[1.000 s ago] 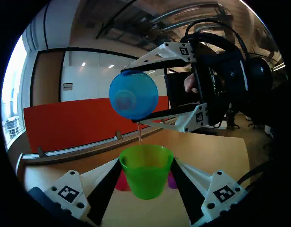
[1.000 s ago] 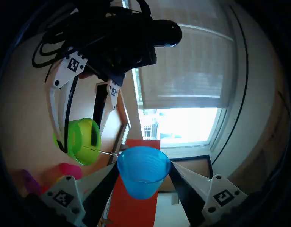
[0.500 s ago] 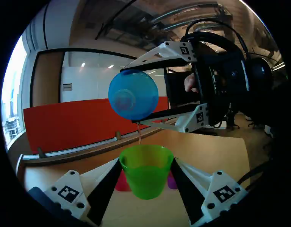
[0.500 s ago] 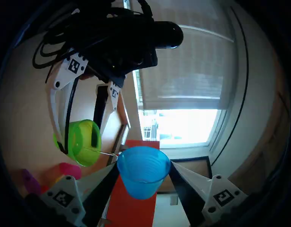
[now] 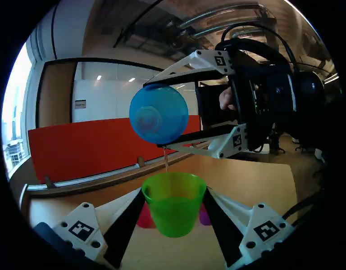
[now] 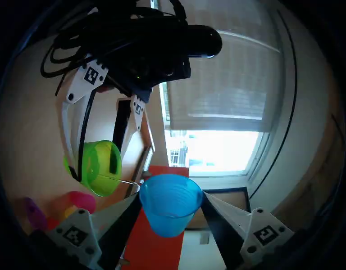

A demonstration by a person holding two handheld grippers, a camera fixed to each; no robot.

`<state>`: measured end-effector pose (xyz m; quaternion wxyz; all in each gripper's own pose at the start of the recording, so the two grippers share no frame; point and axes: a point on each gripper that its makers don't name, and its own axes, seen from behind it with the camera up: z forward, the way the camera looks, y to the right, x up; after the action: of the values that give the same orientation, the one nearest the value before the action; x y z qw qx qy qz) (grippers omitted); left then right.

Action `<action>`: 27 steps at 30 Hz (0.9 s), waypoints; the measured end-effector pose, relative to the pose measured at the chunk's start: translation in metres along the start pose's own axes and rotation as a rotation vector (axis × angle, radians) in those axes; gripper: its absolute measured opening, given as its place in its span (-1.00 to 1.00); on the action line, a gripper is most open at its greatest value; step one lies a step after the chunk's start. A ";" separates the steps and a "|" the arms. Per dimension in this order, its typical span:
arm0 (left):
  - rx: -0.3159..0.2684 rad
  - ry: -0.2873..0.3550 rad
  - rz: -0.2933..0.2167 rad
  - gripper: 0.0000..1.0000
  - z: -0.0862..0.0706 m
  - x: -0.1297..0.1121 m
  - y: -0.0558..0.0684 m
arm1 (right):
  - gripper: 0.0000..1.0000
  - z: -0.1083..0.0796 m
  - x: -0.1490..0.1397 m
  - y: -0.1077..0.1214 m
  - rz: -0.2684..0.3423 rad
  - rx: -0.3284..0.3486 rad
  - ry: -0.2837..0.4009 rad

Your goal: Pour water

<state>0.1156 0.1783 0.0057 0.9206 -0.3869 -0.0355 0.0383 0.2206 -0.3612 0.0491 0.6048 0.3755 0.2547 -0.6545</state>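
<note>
1. Two cups line up one over the other in the left gripper view, right of a red panel [image 5: 78, 146]. The blue cup [image 5: 158, 113] hangs directly above the green cup [image 5: 174, 204], apart from it, and a thin stream of water [image 5: 166, 159] joins them.
2. The left gripper [image 5: 173, 197] pinches the green cup from both sides and holds it upright, mouth up, above the table [image 5: 254, 180]. A pink cup [image 5: 145, 217] and a purple cup [image 5: 202, 215] stand just behind it.
3. The right gripper [image 5: 156, 114] clamps the blue cup, one finger above it and one below. The cup lies tipped, its long axis near level and its base toward this camera, and the water leaves its low lip.
4. Further right, a hand [image 5: 226, 99] holds that gripper's body, rolled over so that the fingers stack vertically.
5. In the right gripper view the stream crosses from the blue rim into the green mouth. The pour turns on that lip staying over the mouth. Emptying the cup would likely need more roll, and I cannot tell how much water is left.
</note>
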 end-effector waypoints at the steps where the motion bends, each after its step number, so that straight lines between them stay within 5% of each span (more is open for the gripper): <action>1: 0.000 0.000 0.000 0.74 0.000 0.000 0.000 | 0.86 0.000 0.000 0.000 -0.002 0.000 0.000; 27: 0.000 0.001 -0.002 0.74 0.002 -0.001 0.000 | 0.85 -0.004 0.011 -0.002 -0.022 -0.004 0.004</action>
<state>0.1148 0.1795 0.0066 0.9208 -0.3867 -0.0353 0.0370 0.2197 -0.3648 0.0376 0.5977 0.3728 0.2613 -0.6599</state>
